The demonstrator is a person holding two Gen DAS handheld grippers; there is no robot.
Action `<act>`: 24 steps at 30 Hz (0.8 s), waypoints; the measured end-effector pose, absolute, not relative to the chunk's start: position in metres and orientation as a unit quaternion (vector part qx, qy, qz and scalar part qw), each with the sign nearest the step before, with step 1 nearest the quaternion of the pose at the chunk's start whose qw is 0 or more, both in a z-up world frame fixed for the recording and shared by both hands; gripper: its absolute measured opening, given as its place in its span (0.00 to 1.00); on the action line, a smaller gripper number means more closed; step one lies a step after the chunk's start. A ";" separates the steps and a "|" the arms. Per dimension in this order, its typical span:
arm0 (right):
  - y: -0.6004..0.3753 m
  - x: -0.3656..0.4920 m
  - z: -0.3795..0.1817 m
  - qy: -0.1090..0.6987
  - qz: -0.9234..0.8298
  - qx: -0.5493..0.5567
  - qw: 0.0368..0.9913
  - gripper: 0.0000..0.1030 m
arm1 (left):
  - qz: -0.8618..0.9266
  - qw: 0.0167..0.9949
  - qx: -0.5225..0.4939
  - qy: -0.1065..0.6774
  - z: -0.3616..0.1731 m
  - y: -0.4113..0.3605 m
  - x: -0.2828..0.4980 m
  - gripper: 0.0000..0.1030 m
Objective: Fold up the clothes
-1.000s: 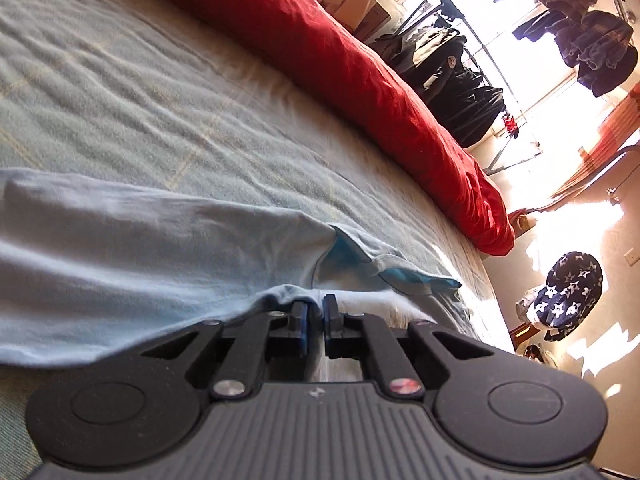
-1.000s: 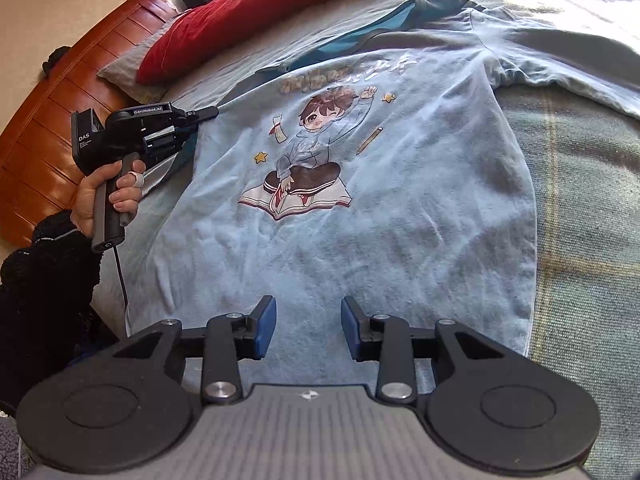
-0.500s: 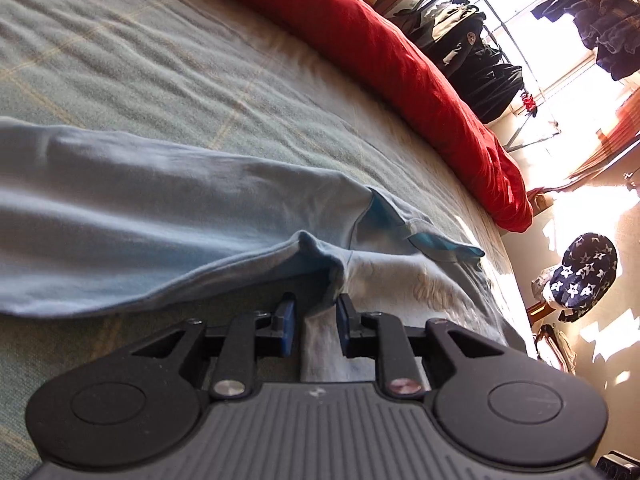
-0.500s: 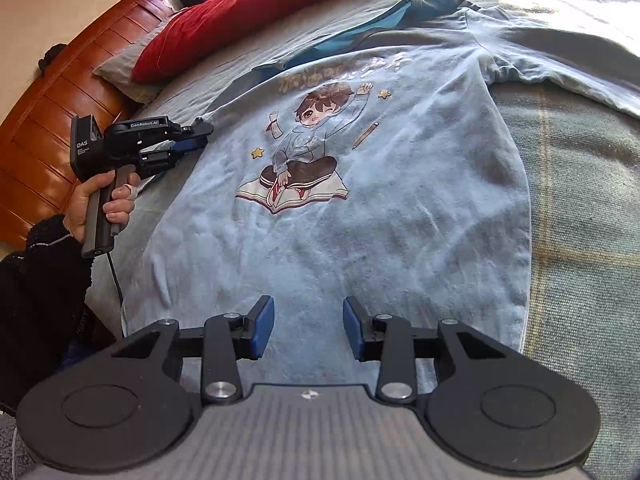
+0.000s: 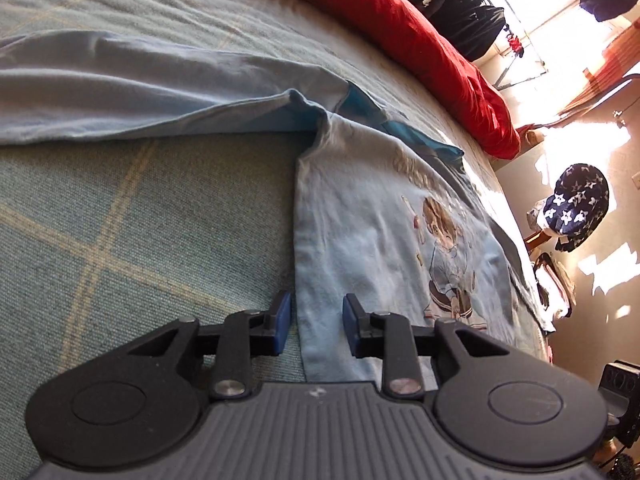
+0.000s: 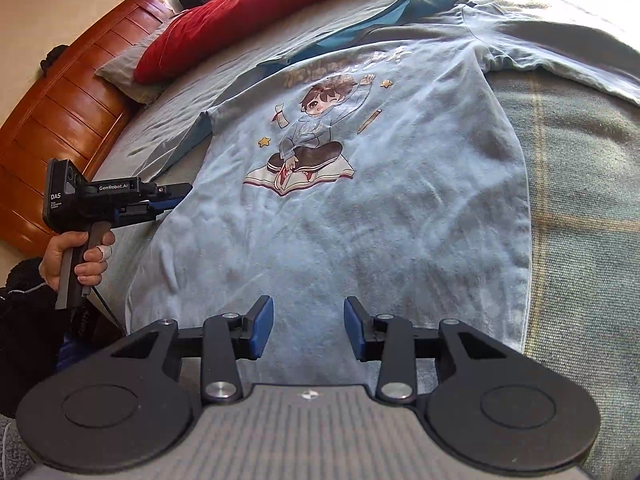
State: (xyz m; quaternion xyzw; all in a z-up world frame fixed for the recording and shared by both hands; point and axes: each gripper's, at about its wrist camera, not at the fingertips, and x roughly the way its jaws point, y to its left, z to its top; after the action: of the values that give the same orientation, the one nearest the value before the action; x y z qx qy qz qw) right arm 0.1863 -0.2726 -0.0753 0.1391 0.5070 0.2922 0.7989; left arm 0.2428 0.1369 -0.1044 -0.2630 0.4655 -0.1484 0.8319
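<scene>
A bed covered with a grey-green checked blanket (image 6: 580, 208) fills both views. Spread flat on it, print side up, lies a light blue long-sleeved shirt (image 6: 360, 220) with a cartoon figure seated on an open book (image 6: 304, 160). In the right wrist view its collar points toward 12 o'clock, its hem toward 6, and one sleeve (image 6: 560, 56) runs off toward 2 o'clock. A red duvet (image 6: 248, 12) lies along the bed's far edge at 11 o'clock, next to a wooden headboard (image 6: 68, 120) at 9.

The left gripper (image 5: 314, 320) hangs over the shirt's side edge; its jaws have just been opening and now stand apart, with the cloth edge seen between them but not pinched. In the right wrist view it sits at 9 o'clock, beside the shirt, in the person's hand (image 6: 76, 256).

The right gripper (image 6: 308, 328) hovers above the hem at 6 o'clock, its jaws parted and holding nothing.
</scene>
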 end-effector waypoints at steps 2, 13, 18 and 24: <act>-0.273 0.184 -0.075 0.506 0.290 0.139 0.800 0.42 | -0.137 0.837 -0.237 0.473 -0.098 0.128 0.245 0.22; -0.272 0.176 -0.066 0.492 0.291 0.128 0.810 0.51 | -0.086 0.867 -0.150 0.468 -0.077 0.124 0.237 0.03; -0.271 0.177 -0.065 0.485 0.289 0.121 0.816 0.51 | -0.116 0.872 -0.115 0.461 -0.056 0.107 0.203 0.15; -0.259 0.177 -0.071 0.483 0.298 0.120 0.815 0.51 | -0.176 0.845 -0.142 0.484 -0.069 0.084 0.172 0.27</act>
State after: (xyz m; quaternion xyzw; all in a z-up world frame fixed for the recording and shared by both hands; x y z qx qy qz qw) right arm 0.1769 -0.2590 -0.0712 0.1195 0.4832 0.2978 0.8146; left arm 0.1722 0.0843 -0.0685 -0.1423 0.4840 -0.1757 0.8453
